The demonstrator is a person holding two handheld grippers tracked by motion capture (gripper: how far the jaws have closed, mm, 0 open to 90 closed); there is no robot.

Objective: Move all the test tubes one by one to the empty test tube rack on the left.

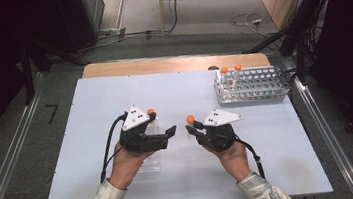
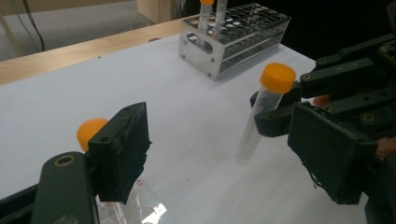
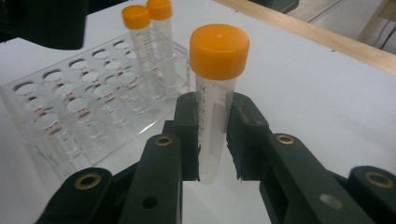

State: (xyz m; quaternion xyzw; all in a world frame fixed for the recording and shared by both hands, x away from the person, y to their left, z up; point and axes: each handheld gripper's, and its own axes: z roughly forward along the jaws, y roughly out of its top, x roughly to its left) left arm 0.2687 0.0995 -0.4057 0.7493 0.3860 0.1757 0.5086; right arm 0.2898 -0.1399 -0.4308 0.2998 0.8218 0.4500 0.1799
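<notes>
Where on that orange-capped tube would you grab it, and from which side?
Grip the clear wall of the tube just below its orange cap, coming in level from the side. It stands upright, round and slim, so two flat jaws can pinch it, as the right hand-held gripper does.

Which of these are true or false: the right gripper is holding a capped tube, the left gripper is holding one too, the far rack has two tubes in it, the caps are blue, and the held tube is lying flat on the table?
1. The right gripper is shut on an orange-capped tube. True.
2. The left gripper also clamps a tube. False: its jaws stand apart with nothing between them.
3. The far rack holds two tubes. True: two orange caps rise at its left end.
4. The caps are blue. False: they are orange.
5. The held tube lies flat on the table. False: it is roughly upright, lifted off the surface.
</notes>
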